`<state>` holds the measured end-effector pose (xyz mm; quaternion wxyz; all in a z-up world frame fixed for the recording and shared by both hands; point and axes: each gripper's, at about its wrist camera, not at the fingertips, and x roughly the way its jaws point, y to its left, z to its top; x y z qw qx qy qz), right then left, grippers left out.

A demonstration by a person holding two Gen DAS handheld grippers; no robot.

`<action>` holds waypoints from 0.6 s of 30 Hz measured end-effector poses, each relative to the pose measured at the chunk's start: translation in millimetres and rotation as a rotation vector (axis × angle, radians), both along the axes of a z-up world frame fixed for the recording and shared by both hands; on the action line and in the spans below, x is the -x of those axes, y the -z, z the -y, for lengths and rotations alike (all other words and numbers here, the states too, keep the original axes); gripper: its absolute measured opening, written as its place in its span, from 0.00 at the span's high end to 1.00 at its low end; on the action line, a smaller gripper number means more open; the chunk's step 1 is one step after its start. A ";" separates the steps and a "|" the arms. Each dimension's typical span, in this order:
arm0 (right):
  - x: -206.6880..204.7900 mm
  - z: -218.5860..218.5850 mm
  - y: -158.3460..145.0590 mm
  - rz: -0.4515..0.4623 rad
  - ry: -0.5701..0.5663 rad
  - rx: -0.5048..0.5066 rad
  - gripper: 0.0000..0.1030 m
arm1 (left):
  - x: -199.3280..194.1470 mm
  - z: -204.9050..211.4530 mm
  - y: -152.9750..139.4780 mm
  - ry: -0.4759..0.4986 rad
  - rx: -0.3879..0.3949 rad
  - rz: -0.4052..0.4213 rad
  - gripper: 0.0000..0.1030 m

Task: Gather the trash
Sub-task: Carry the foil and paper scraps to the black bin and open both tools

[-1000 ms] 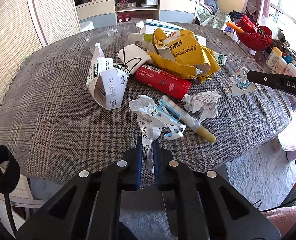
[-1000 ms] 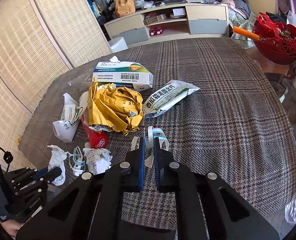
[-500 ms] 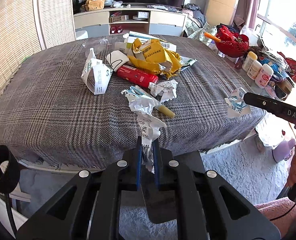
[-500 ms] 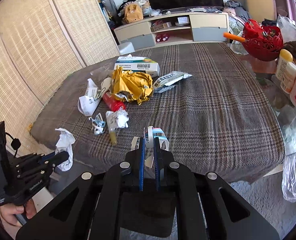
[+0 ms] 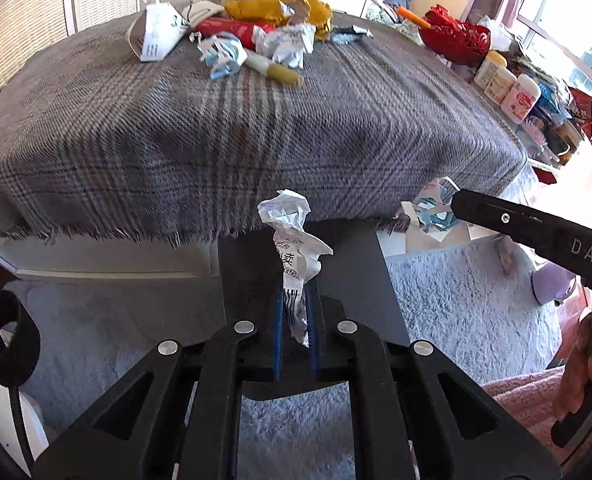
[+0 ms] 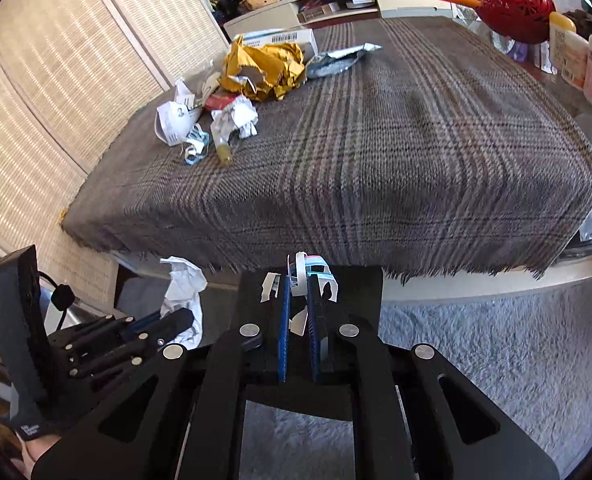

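Both grippers have pulled back off the table and dropped below its edge, pitched down. Left gripper [image 5: 294, 312] is clamped on a crumpled white paper [image 5: 285, 216]; right gripper [image 6: 297, 312] pinches a blue-white wrapper scrap [image 6: 310, 270]. Only the left view shows the hand [image 5: 588, 376] on the right handle.

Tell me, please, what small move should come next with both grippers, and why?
Probably carry both pieces on to a trash container, none of which is in view. The left gripper is shut on a crumpled printed paper, the right gripper on a torn blue-and-white wrapper, both past the plaid tablecloth edge, over the carpet.
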<state>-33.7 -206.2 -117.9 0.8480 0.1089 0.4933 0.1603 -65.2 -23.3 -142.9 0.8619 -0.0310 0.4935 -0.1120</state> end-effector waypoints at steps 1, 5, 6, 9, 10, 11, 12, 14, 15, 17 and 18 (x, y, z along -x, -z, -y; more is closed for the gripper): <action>0.5 -1.6 7.9 -0.015 0.002 0.012 0.90 | -0.7 2.8 8.8 0.004 -0.005 -0.018 0.92; -5.0 -9.8 39.7 -0.093 -0.001 0.059 0.90 | -4.5 9.9 35.6 0.022 -0.028 -0.072 0.92; -6.6 -10.6 45.8 -0.111 -0.001 0.058 0.90 | -5.5 10.2 40.6 0.025 -0.022 -0.086 0.92; -7.7 -11.9 61.7 -0.160 -0.001 0.033 0.90 | -9.1 11.6 52.6 0.034 -0.012 -0.122 0.92; -8.5 -11.6 65.8 -0.175 -0.003 0.030 0.90 | -9.3 11.9 56.4 0.035 -0.012 -0.129 0.92; -9.5 -12.3 68.7 -0.184 -0.004 0.031 0.90 | -10.0 11.9 59.2 0.037 -0.007 -0.138 0.92; -9.8 -13.0 70.2 -0.189 -0.004 0.035 0.90 | -10.6 12.0 60.7 0.038 0.002 -0.145 0.92; -11.0 -14.7 70.0 -0.187 -0.004 0.041 0.88 | -11.6 10.7 62.4 0.039 0.017 -0.152 0.91; -11.1 -15.1 68.6 -0.181 -0.003 0.046 0.88 | -11.8 10.2 61.9 0.038 0.016 -0.148 0.90; -11.3 -14.3 66.5 -0.175 0.005 0.038 0.87 | -11.8 10.0 60.0 0.037 0.007 -0.138 0.83; -11.9 -13.6 65.9 -0.174 0.009 0.033 0.87 | -10.4 10.2 58.8 0.036 0.005 -0.134 0.78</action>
